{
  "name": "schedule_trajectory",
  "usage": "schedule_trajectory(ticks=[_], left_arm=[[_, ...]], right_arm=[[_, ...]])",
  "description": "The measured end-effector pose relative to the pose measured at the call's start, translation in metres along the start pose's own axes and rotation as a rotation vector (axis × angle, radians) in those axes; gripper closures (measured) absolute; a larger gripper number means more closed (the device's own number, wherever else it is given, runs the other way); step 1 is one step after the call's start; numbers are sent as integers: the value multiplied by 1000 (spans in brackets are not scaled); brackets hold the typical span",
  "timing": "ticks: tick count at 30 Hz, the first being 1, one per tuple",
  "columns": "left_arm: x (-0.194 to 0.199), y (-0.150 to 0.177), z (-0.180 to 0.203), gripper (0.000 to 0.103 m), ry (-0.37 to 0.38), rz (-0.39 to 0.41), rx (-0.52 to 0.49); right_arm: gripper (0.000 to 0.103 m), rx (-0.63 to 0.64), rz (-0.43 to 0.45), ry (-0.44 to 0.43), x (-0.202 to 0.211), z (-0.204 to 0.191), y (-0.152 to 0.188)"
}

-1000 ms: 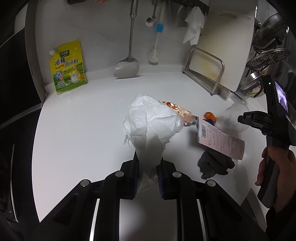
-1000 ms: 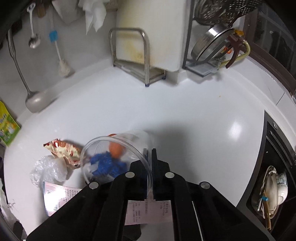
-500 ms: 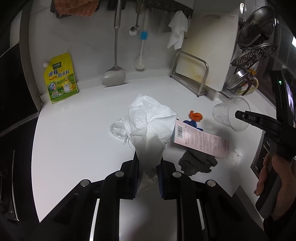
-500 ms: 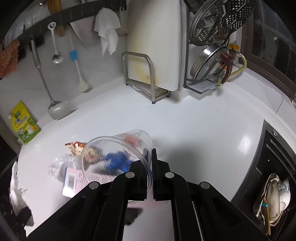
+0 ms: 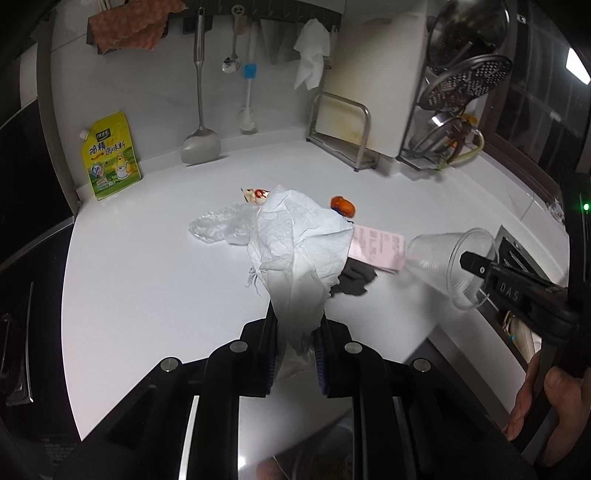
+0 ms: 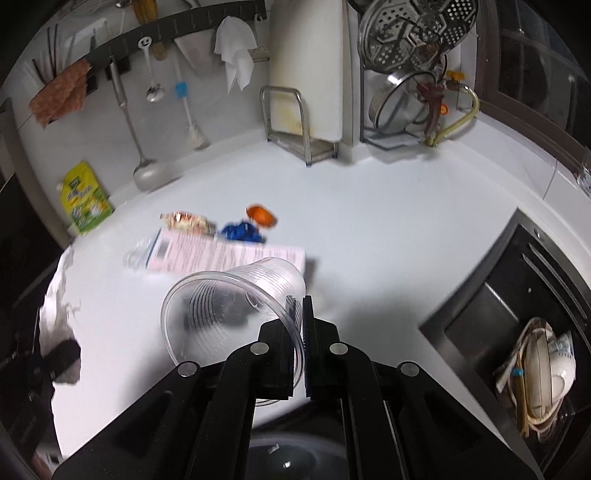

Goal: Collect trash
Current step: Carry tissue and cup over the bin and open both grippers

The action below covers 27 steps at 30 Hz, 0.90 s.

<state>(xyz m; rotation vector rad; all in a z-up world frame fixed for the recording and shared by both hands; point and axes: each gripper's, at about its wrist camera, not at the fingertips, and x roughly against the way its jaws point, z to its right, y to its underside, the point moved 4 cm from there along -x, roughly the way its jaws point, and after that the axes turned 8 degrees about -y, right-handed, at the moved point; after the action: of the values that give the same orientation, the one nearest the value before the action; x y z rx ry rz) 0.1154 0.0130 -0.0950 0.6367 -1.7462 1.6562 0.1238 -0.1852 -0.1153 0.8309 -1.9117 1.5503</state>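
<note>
Left gripper (image 5: pixel 295 343) fingers clamp a crumpled paper towel (image 5: pixel 299 243), frame centre; right gripper (image 6: pixel 300 343) fingers pinch a clear plastic cup's (image 6: pixel 229 306) rim above the tabletop (image 6: pixel 369 229).

White corner counter (image 5: pixel 155 266) under a pale wall (image 5: pixel 155 81). Dark utensil rail (image 6: pixel 192 35) along the wall, cutting board (image 5: pixel 373 74) upright in the far corner. Dim light.

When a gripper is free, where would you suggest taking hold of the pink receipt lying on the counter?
Probably the receipt's right end, coming in low from the sink side. It lies flat, but that end seems to sit slightly raised over a shadow, and its left part abuts the clear plastic bag and snack wrapper.
</note>
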Motion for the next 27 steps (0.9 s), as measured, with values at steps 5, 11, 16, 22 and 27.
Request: schedule_trajectory(ticks=[5, 11, 16, 22, 27], left_arm=[[20, 23, 20, 85, 8, -15, -16], [35, 56, 40, 85, 19, -49, -34], [42, 84, 57, 85, 26, -93, -41], [49, 111, 75, 85, 38, -134, -51], [48, 134, 85, 85, 49, -186, -71]], right_arm=[[99, 7, -31, -21, 23, 13, 34], [99, 32, -70, -34, 48, 27, 71], [99, 37, -109, -60, 64, 36, 101], [99, 46, -157, -89, 72, 40, 131], [99, 40, -192, -106, 73, 45, 153]])
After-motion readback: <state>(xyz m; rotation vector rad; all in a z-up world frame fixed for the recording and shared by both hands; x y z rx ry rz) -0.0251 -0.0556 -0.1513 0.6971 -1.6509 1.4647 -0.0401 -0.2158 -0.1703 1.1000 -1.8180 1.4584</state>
